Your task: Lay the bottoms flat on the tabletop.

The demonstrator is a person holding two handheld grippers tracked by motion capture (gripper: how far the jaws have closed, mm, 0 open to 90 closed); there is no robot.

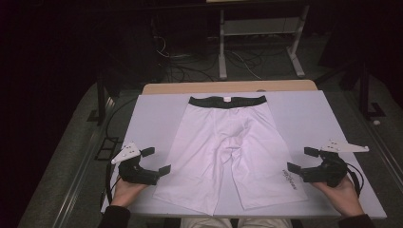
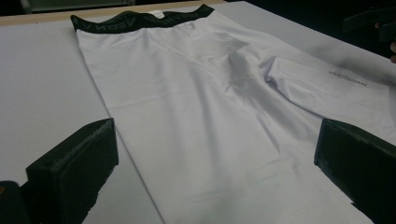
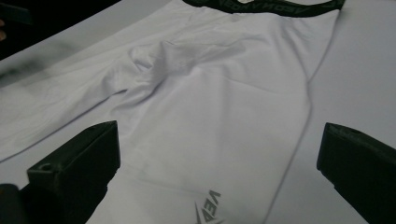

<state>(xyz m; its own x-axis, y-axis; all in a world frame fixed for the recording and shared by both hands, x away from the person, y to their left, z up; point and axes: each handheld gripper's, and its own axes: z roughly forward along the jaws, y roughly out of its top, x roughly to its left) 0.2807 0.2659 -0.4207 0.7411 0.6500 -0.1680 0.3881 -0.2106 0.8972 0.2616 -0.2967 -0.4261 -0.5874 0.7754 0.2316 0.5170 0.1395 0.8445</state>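
A pair of white shorts lies flat on the table, in the middle of it. The long way of the shorts runs from the far edge of the table to the near edge. The black waistband is at the far end, close to the far edge. The two legs point at the person, and their ends lie close to the near edge. The legs spread a little apart as they come near. The leg on the person's right has small grey letters near its end.

The left gripper is by the near left corner of the table, just beside the end of the left leg. Its jaws are wide apart and hold nothing. In the left gripper view the cloth lies between the two black jaws and the waistband is far off at the top.

The right gripper is near the right edge of the table, just beside the end of the right leg. Its jaws are wide apart too, with nothing in them. In the right gripper view the grey letters sit low between the jaws, and the waistband is at the top.
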